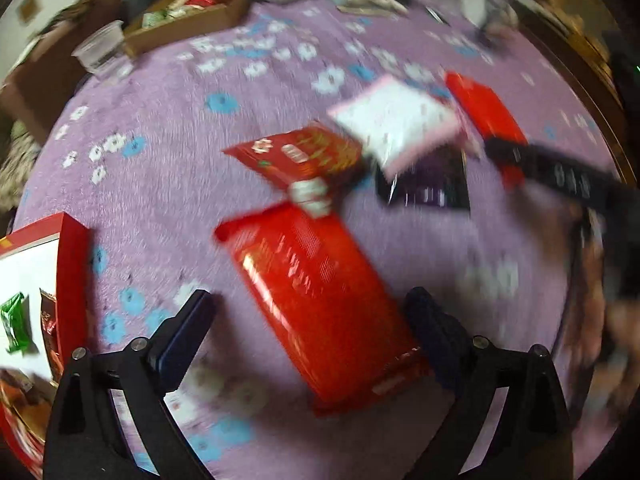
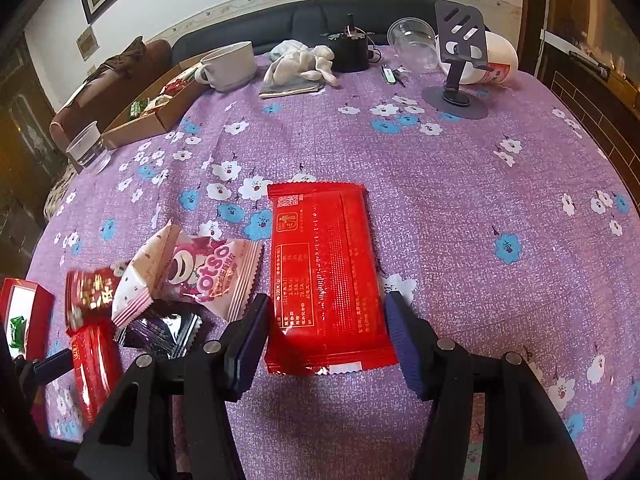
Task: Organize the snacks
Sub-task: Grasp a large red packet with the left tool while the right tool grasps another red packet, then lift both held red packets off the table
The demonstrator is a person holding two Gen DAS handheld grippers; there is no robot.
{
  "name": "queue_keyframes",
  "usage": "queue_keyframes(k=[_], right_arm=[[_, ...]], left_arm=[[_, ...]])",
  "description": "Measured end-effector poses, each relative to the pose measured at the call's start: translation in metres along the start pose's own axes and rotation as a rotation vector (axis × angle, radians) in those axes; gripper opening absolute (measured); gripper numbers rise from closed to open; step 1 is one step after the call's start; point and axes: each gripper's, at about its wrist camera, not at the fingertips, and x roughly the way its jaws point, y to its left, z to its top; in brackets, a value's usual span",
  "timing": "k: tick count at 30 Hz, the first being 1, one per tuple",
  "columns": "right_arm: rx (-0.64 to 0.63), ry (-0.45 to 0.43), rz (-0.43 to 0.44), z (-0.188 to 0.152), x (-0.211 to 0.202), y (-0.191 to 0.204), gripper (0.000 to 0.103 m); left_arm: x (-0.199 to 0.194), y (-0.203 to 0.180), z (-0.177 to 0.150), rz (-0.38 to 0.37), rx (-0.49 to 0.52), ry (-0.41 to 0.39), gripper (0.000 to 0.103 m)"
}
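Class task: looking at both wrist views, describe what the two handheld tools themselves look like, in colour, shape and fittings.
Both the left tool and the right tool have matte black angular frames with cut-out openings, round silver bolt heads at the joints, and two straight fingers faced with dark blue, ribbed pads. No cables or sleeves show.

I see far ahead of the tongs: white mug, crumpled cloth, phone stand, tipped clear cup. Ahead-left: plastic cup. Floral cloth covers worktop.
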Motion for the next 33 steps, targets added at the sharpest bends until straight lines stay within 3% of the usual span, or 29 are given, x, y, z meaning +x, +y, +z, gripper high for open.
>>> queue_keyframes(k=[4, 7, 13, 17, 19, 21, 23, 26, 33], right_arm=[[-0.015, -0.002, -0.011, -0.001, 0.000, 0.002, 0.060], [-0.042, -0.011, -0.048, -0.002, 0.002, 0.008, 0.060], [-0.046, -0.046, -0.063, -0.003, 0.003, 0.009, 0.062], [-0.055, -0.047, -0.066, -0.002, 0.001, 0.012, 0.053], [-0.052, -0.043, -0.064, -0.002, 0.001, 0.011, 0.053], [-0.044, -0.031, -0.055, -0.002, 0.001, 0.010, 0.052], [-0.012, -0.016, -0.020, 0.000, -0.001, 0.003, 0.052], [0.057, 0.004, 0.053, 0.002, -0.004, -0.009, 0.052], [0.303, 0.018, 0.319, 0.006, -0.012, -0.055, 0.051]], left_arm=[[-0.005, 0.021, -0.012, -0.018, 0.068, 0.061, 0.098], [-0.006, 0.036, -0.015, -0.017, 0.021, 0.063, 0.097], [-0.004, 0.023, -0.011, 0.014, -0.031, -0.017, 0.098], [-0.003, 0.016, -0.011, 0.013, -0.025, -0.070, 0.097], [-0.006, 0.013, -0.013, 0.003, -0.018, -0.100, 0.090], [-0.011, 0.016, -0.015, -0.003, -0.006, -0.126, 0.064], [-0.015, 0.013, -0.017, -0.002, 0.003, -0.139, 0.048], [-0.017, 0.010, -0.021, 0.005, 0.009, -0.146, 0.046], [-0.027, 0.016, -0.042, -0.033, -0.028, -0.165, 0.045]])
